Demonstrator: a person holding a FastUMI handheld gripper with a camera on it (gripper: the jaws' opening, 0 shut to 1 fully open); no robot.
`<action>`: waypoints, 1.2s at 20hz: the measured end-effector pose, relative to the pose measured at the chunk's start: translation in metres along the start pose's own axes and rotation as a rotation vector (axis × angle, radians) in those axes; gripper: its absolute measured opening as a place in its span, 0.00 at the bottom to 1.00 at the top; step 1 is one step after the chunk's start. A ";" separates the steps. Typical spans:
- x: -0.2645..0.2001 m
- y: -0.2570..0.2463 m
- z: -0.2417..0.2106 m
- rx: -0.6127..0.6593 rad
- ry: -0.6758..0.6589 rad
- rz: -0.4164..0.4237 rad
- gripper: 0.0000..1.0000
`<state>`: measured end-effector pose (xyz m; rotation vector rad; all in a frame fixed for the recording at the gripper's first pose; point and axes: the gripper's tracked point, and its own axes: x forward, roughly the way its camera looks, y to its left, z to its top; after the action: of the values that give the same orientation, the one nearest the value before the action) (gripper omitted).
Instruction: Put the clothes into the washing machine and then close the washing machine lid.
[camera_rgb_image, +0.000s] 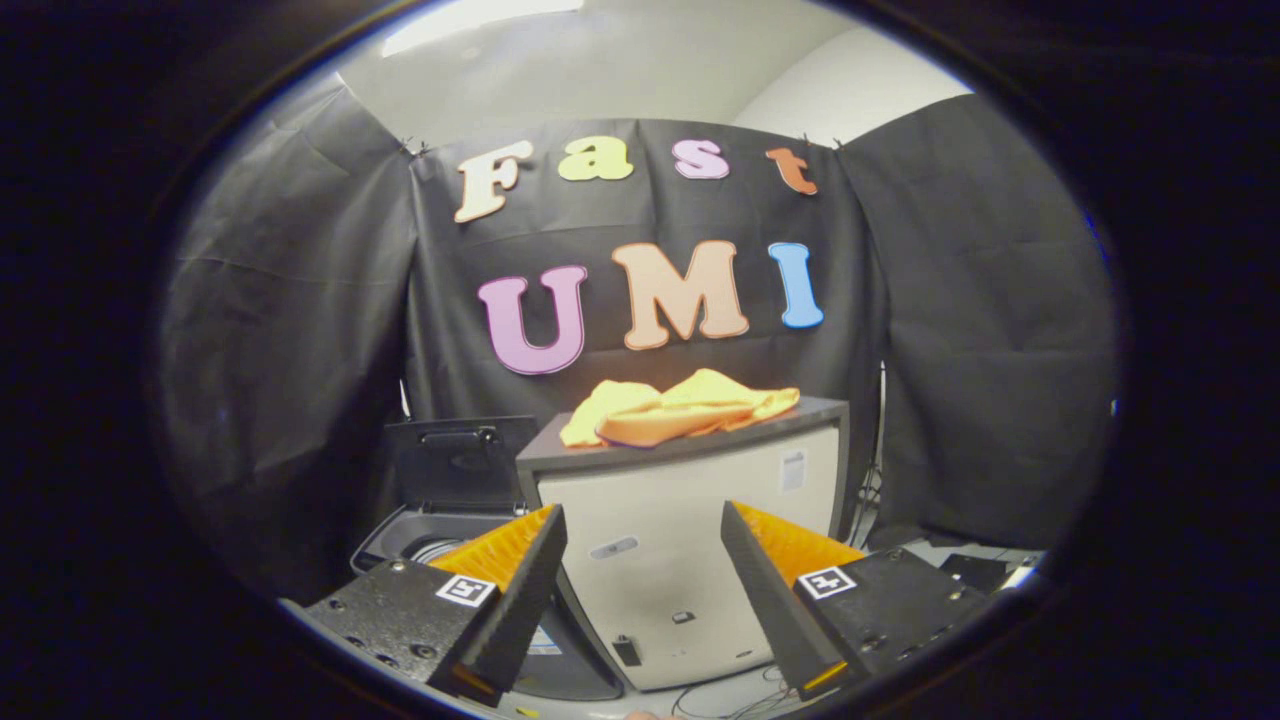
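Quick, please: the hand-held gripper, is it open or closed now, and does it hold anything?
Hand-held gripper: open, holding nothing; the orange clothes lie beyond its fingers on the white cabinet.

Black cloth wall (300, 330) hung in creased panels around the booth, pinned at the upper seams. White ceiling (640, 60) above, with a bright light strip (470, 18) near its top. Pale cabinet (690, 560) with a dark top stood before the cloth. Loose thin cables (745, 700) trailed over the light floor (720, 695) below.
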<state>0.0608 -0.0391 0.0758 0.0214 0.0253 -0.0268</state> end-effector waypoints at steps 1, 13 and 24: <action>0.009 0.001 0.008 -0.015 0.005 0.007 0.94; 0.159 0.000 0.038 -0.099 0.216 0.074 0.95; 0.283 -0.011 0.010 -0.174 0.464 -0.054 0.97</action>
<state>0.3435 -0.0579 0.0786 -0.1477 0.4918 -0.0730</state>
